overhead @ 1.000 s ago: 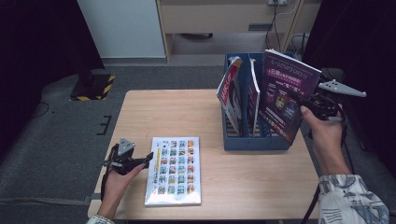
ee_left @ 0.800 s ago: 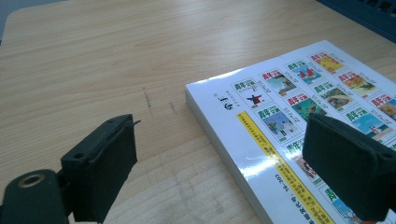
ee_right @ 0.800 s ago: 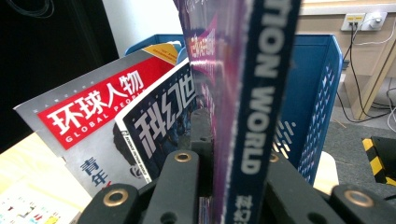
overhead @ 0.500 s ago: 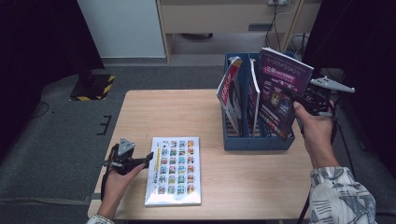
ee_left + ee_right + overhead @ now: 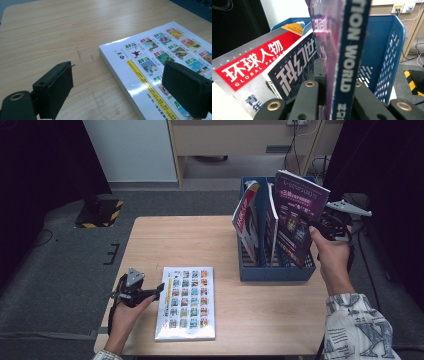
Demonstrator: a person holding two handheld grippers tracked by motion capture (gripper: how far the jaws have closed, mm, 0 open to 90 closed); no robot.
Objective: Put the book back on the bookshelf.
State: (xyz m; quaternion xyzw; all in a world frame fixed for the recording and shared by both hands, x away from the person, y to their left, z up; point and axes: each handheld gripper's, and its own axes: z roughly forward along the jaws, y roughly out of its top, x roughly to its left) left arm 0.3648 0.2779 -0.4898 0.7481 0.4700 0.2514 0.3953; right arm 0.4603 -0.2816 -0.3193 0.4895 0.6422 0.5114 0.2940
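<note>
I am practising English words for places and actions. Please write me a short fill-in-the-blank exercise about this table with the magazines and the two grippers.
1. The right gripper is shut on a ____ magazine.
2. That magazine is being put into the ____ rack.
3. The flat magazine lies on the ____ table.
4. The jaws of the left gripper are ____, holding nothing.

Missing words: purple; blue; wooden; open
</note>
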